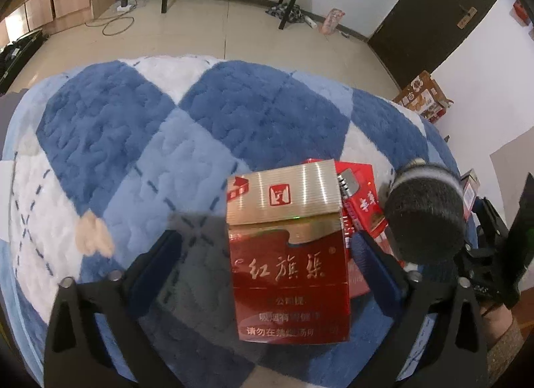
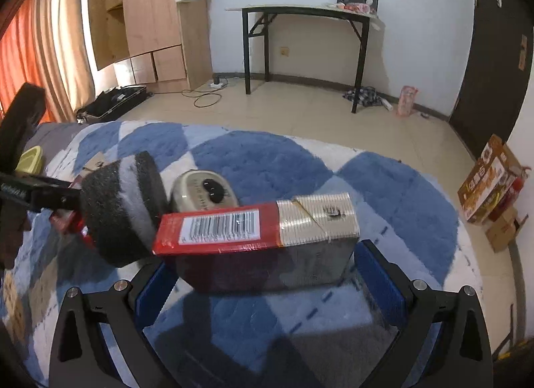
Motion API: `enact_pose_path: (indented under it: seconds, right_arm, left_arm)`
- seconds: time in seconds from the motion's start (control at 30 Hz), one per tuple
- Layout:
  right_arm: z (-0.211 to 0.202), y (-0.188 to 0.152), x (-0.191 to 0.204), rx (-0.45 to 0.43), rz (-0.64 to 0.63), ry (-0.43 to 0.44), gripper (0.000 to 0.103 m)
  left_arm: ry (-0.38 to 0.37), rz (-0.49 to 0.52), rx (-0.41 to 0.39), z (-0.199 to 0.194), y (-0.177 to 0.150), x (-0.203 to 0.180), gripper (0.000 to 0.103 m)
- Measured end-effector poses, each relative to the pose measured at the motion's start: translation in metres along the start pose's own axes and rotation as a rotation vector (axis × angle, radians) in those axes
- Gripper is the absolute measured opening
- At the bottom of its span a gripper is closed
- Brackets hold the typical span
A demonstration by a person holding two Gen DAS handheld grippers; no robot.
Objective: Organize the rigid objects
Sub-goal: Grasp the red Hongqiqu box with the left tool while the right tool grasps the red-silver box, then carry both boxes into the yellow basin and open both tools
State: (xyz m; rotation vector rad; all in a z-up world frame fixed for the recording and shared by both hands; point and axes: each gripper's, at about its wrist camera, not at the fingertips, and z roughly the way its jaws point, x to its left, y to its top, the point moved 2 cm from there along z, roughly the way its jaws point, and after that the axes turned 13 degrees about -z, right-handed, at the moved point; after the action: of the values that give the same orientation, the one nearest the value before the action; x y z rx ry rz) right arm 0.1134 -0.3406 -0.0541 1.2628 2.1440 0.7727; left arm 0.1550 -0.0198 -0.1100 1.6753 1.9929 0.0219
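In the left wrist view a red and gold cigarette pack (image 1: 287, 254) faces me, its lid end farthest away, resting against other red boxes (image 1: 363, 198). My left gripper (image 1: 267, 238) is open around it, with a wide gap on the left side. In the right wrist view a red and gold pack (image 2: 267, 221) lies barcode side up, lengthwise between the fingers of my right gripper (image 2: 263, 254). That gripper is open, its pads close to both ends. Whether both views show one pack I cannot tell. A cream device with black buttons (image 2: 203, 189) sits behind it.
Everything rests on a blue and white checked blanket (image 1: 133, 154) over a bed. A black furry microphone (image 1: 427, 214) hangs right of the left gripper; another one (image 2: 116, 211) hangs left of the right gripper's pack. Beyond the bed are tiled floor, a black table (image 2: 300, 11) and cardboard boxes (image 2: 490, 181).
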Motion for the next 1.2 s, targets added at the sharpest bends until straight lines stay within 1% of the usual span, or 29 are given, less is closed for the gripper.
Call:
enact_pose_path:
  seconds: [0.03,0.07,0.1,0.2,0.3,0.43,0.5,0.57,0.6,0.63,0.7,0.73,0.77,0.8,0.83,0.9,0.93,0.97,1.03,1.07,1.1,1.17,1.2]
  right_arm:
    - [0.005,0.001,-0.001,0.005,0.0,0.009,0.099]
    - [0.006,0.002,-0.001,0.007,-0.003,0.02,0.091]
    - [0.008,0.001,-0.001,0.01,-0.006,0.024,0.092]
    - [0.0,-0.001,0.003,-0.014,-0.02,0.022,0.09]
    - [-0.019,-0.003,0.004,-0.029,-0.037,-0.003,0.09]
    - [-0.052,-0.004,0.002,-0.037,-0.037,-0.014,0.09]
    - [-0.07,0.0,0.006,-0.044,-0.051,-0.017,0.09]
    - [-0.09,0.014,0.017,-0.067,-0.09,-0.008,0.09]
    - [-0.098,0.025,0.025,-0.081,-0.116,0.002,0.09]
    - [-0.106,0.038,0.035,-0.104,-0.146,0.021,0.09]
    - [-0.122,0.076,0.066,-0.171,-0.199,0.075,0.09]
    - [-0.126,0.093,0.082,-0.197,-0.213,0.102,0.09]
    - [-0.129,0.109,0.098,-0.22,-0.225,0.129,0.09]
    - [-0.132,0.132,0.125,-0.252,-0.251,0.167,0.09]
    - [-0.134,0.146,0.145,-0.269,-0.271,0.194,0.09]
    - [-0.132,0.174,0.192,-0.29,-0.315,0.271,0.09]
    - [-0.128,0.187,0.219,-0.285,-0.339,0.309,0.09]
    - [-0.12,0.2,0.256,-0.272,-0.376,0.354,0.09]
    - [-0.104,0.213,0.313,-0.245,-0.434,0.418,0.09]
    - [-0.099,0.214,0.33,-0.236,-0.451,0.432,0.09]
    - [-0.088,0.215,0.364,-0.211,-0.488,0.463,0.09]
    - [-0.07,0.212,0.412,-0.166,-0.545,0.519,0.09]
    - [-0.059,0.208,0.435,-0.137,-0.572,0.546,0.09]
  left_arm:
    - [-0.018,0.0,0.0,-0.001,0.0,-0.002,0.085]
    - [-0.05,0.0,0.006,-0.004,0.0,-0.001,0.063]
    - [-0.084,-0.004,0.01,-0.011,0.0,0.003,0.059]
    - [-0.06,0.004,0.021,-0.017,0.001,0.002,0.059]
    - [-0.042,0.032,0.025,-0.027,-0.002,0.007,0.059]
    - [-0.019,0.049,-0.012,-0.055,-0.003,0.024,0.059]
    - [-0.004,0.049,-0.036,-0.077,0.0,0.036,0.059]
    - [-0.013,0.021,-0.083,-0.112,0.005,0.059,0.059]
    - [-0.018,0.002,-0.106,-0.129,0.006,0.072,0.059]
    - [-0.021,-0.027,-0.138,-0.152,0.008,0.094,0.059]
    - [0.018,-0.061,-0.18,-0.184,0.011,0.132,0.059]
    - [0.072,-0.085,-0.205,-0.207,0.013,0.164,0.059]
    - [0.11,-0.096,-0.219,-0.219,0.015,0.183,0.059]
    - [0.163,-0.107,-0.241,-0.236,0.016,0.208,0.06]
    - [0.222,-0.114,-0.266,-0.254,0.015,0.235,0.06]
    - [0.29,-0.138,-0.285,-0.273,0.014,0.273,0.06]
    - [0.325,-0.159,-0.289,-0.279,0.013,0.295,0.06]
    - [0.353,-0.186,-0.285,-0.282,0.011,0.315,0.06]
    - [0.381,-0.23,-0.273,-0.28,0.01,0.345,0.06]
    - [0.39,-0.26,-0.265,-0.274,0.008,0.359,0.06]
    - [0.388,-0.283,-0.253,-0.267,0.007,0.368,0.06]
    - [0.37,-0.326,-0.222,-0.253,0.003,0.386,0.06]
    - [0.372,-0.335,-0.207,-0.247,0.002,0.392,0.06]
